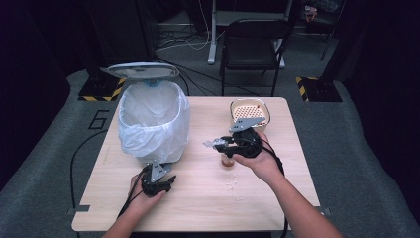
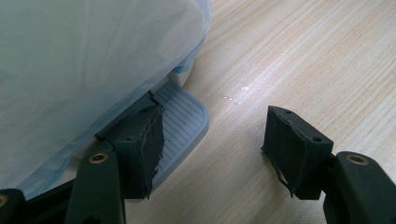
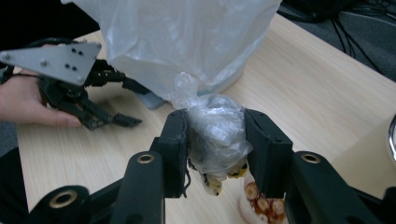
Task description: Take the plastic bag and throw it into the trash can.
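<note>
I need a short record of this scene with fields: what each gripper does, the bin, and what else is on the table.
right gripper: shut on small plastic bag, raised above table
left gripper: jaws apart, one on pedal of bin
bin: lid up, white liner
other things: basket, small cup

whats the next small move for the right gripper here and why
Probably carry the bag left until it hangs over the open bin. The right gripper is shut on this small knotted plastic bag and holds it above the table, short of the bin's mouth. The lid stands up, with the left gripper resting one finger on the pedal, so the way in looks free.
</note>
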